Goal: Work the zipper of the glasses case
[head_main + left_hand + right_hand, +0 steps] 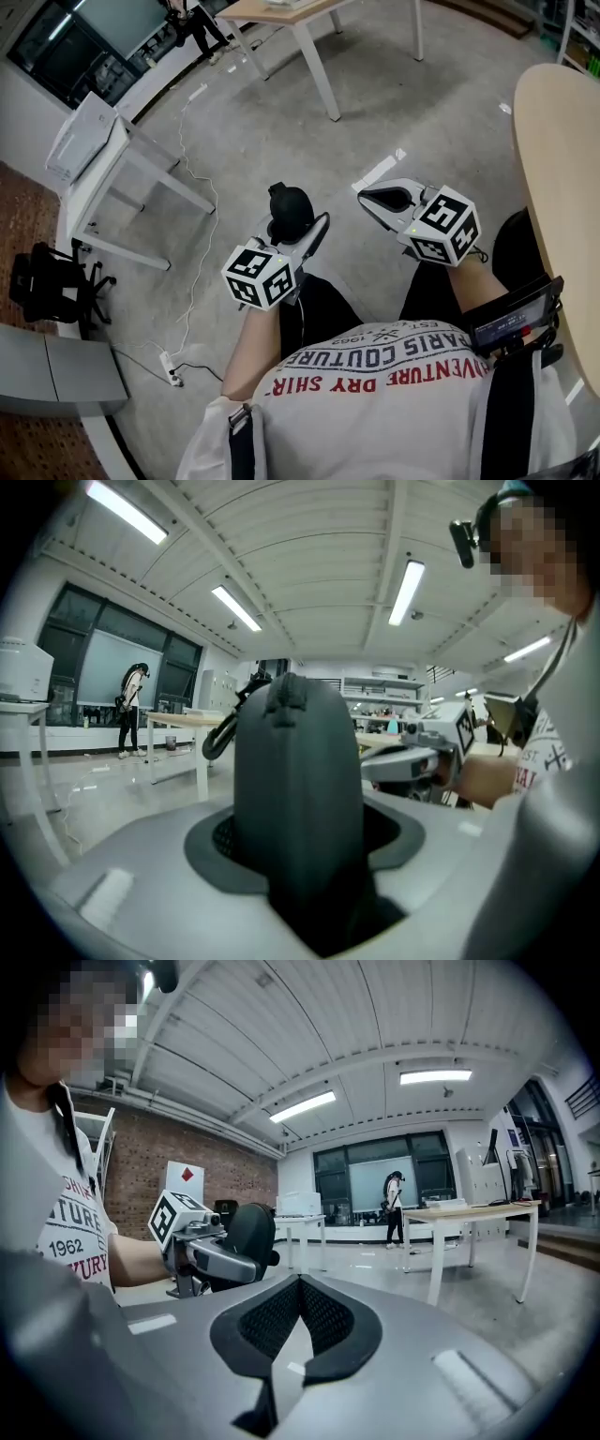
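Above the grey floor (422, 112), between a white desk (103, 159) and a round table (562, 187), the person holds both grippers out in front of the shirt (394, 394), well off any surface. L gripper (302, 239) is clamped on the case (298, 780), a dark rounded shell standing upright between the jaws w/ its upper end free. R gripper (300, 1288) is just beside it, jaws closed together w/ nothing between them. A small lump (286, 694) sits on top of the case, prob. the zipper pull, but it's too blurred to be sure. A dark loop (220, 738) hangs at the case's side. The case looks light and semi-rigid w/ a matte, grippy skin, so it shouldn't slip or crush. The pull is tiny and floppy: pinch it at the tab w/ the R tips while L steadies the body.
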